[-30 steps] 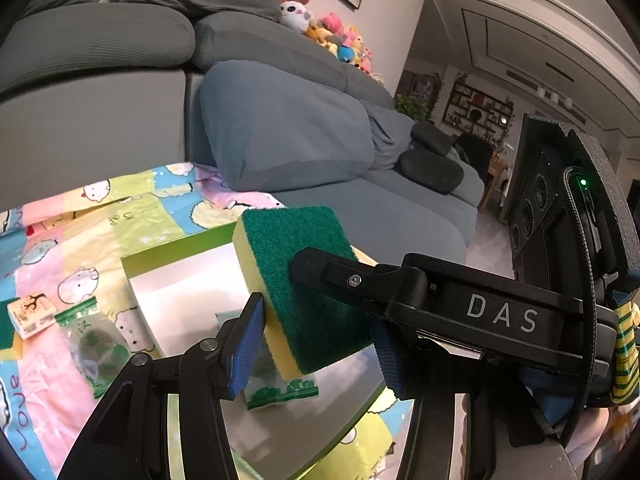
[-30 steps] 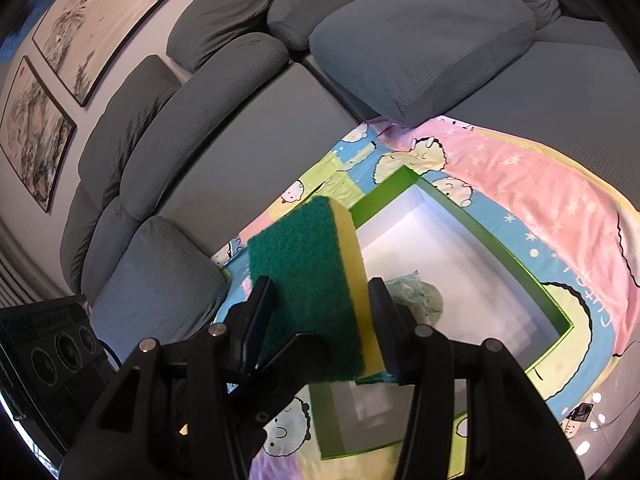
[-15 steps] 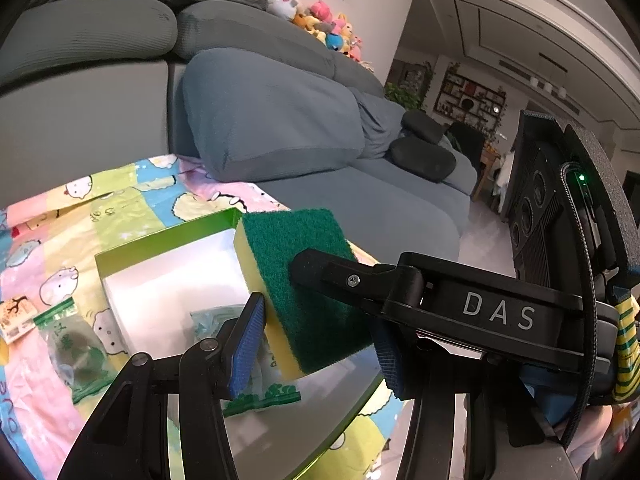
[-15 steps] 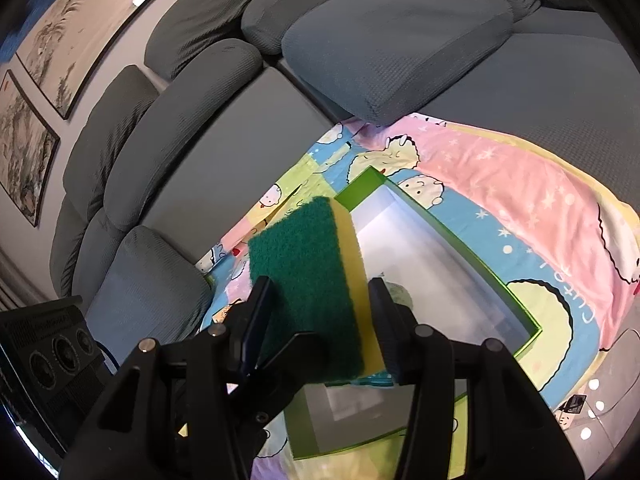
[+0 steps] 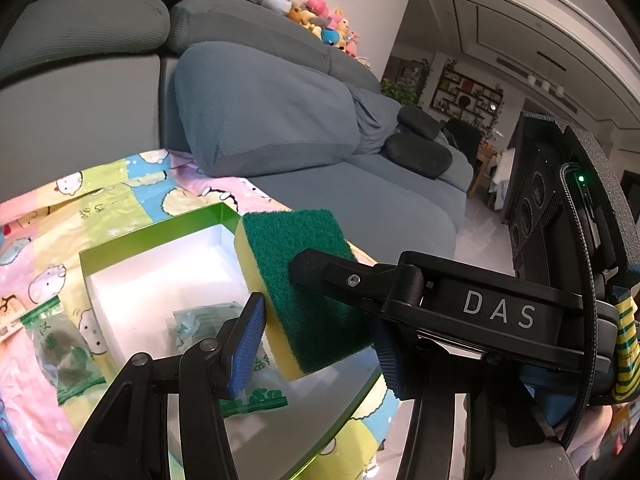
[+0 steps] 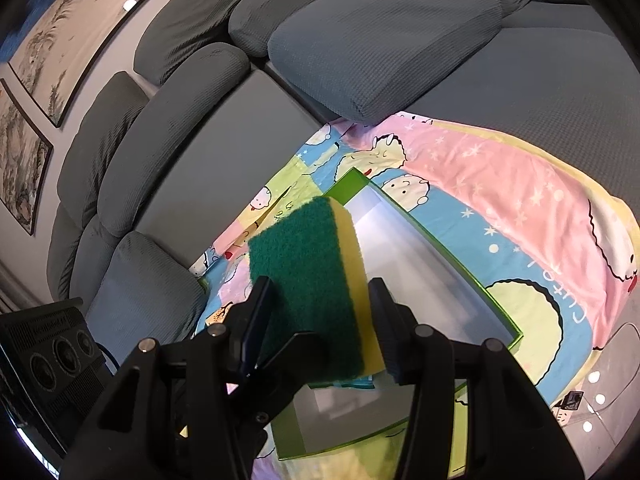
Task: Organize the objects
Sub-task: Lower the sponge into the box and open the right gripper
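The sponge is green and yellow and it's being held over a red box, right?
Almost. The sponge is green and yellow and is held over a box, but the box is green-rimmed with a white inside, not red. The left wrist view shows it clearly.

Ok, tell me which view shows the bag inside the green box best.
Left wrist view: the bag lies partly visible inside the green box. In the right wrist view the sponge covers it almost entirely.
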Available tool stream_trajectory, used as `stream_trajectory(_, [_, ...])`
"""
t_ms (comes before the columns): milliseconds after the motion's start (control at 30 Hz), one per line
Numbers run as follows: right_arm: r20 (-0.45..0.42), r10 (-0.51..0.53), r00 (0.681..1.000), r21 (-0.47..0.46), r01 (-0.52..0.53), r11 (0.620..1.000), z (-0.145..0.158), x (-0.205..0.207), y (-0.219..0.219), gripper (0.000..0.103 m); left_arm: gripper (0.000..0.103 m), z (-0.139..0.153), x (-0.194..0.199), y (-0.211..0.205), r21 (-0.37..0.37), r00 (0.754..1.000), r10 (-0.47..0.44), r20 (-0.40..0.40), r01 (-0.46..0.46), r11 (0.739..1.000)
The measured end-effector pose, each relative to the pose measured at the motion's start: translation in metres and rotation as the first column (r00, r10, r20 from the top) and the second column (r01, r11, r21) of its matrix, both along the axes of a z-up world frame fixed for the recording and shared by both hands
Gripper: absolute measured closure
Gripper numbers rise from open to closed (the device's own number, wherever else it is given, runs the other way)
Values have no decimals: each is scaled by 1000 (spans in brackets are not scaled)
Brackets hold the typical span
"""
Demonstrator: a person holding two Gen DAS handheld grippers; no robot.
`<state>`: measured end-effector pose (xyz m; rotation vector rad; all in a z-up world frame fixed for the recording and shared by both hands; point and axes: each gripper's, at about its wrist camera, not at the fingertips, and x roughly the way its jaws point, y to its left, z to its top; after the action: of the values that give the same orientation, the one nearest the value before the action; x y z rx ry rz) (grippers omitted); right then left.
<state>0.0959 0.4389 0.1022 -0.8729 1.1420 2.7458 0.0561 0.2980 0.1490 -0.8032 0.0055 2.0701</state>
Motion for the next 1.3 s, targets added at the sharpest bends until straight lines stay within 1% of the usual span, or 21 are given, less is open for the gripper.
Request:
stream_trajectory(333, [13, -5, 1000, 0, 5, 1000, -2, 0, 3, 54, 51, -3, -2, 4, -2, 1000, -6, 13, 6, 1000])
stream_trajectory(933, [17, -6, 1000, 2, 6, 1000, -3, 0, 6, 54, 51, -3, -2, 6, -2, 1000, -6, 13, 6, 1000])
stream_trajectory(1300, [33, -7, 999, 11, 6, 1000, -5, 1, 5, 54, 51, -9, 5, 11, -10, 1000, -15, 27, 15, 1000])
